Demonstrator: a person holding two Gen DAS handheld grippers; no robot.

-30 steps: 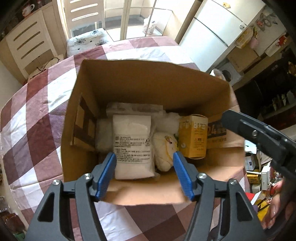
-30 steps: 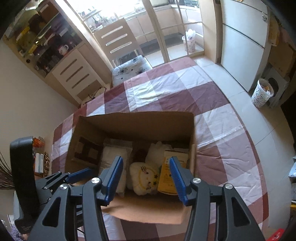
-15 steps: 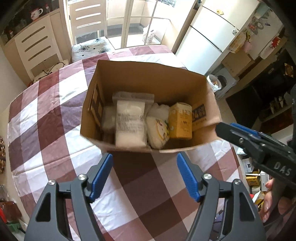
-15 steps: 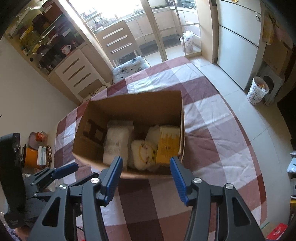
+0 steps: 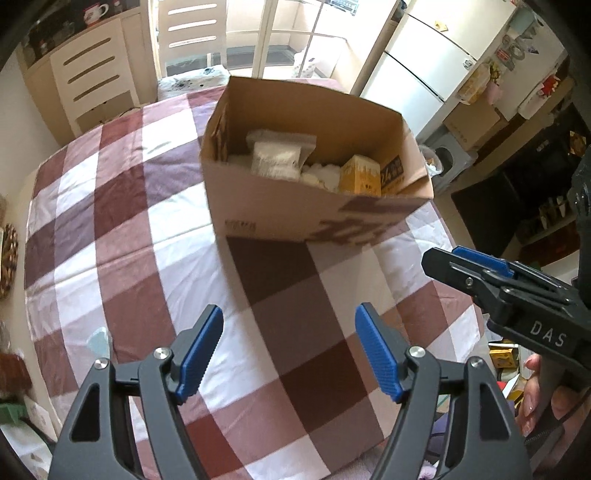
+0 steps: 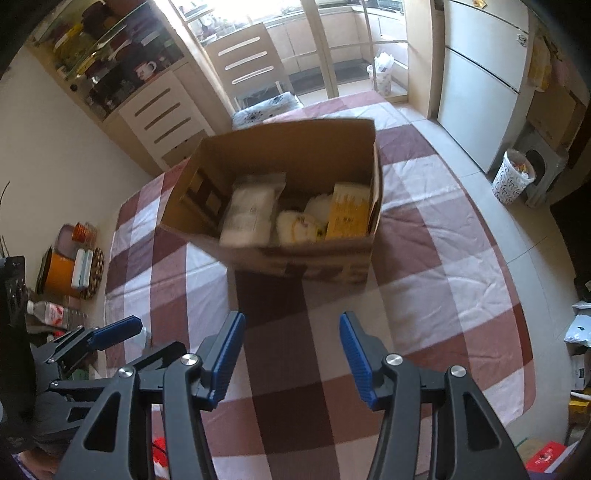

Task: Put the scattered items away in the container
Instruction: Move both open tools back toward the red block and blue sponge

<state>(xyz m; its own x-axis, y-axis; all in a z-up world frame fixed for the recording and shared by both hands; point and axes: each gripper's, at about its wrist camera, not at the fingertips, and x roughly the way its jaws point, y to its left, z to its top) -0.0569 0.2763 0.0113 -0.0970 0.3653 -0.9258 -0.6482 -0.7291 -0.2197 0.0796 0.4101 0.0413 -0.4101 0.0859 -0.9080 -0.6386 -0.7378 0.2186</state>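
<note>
An open cardboard box (image 5: 295, 206) (image 6: 303, 258) stands on the checked tablecloth (image 5: 166, 240) (image 6: 424, 258). Inside it lie a white packet (image 5: 275, 158) (image 6: 251, 214), a white plush toy (image 6: 295, 227) and a yellow carton (image 5: 360, 177) (image 6: 349, 212). My left gripper (image 5: 290, 312) hovers open over bare cloth, well short of the box, with nothing between its blue pads. My right gripper (image 6: 291, 319) is open too, empty, and just as far back. Each gripper shows in the other's view: the right gripper (image 5: 454, 260) at the right, the left gripper (image 6: 159, 334) at the lower left.
A white slatted chair (image 5: 192, 29) (image 6: 247, 62) stands past the table's far edge, with a fridge (image 5: 417, 74) to the right. A patterned bin (image 6: 513, 181) is on the floor. An orange container (image 6: 59, 273) and a bottle (image 6: 51, 310) sit left of the table. A hand (image 5: 532, 398) holds the right gripper.
Both grippers have drawn back from over the box towards the table's near edge. The box now lies farther ahead, and its front wall shows. The left jaws stand slightly wider.
</note>
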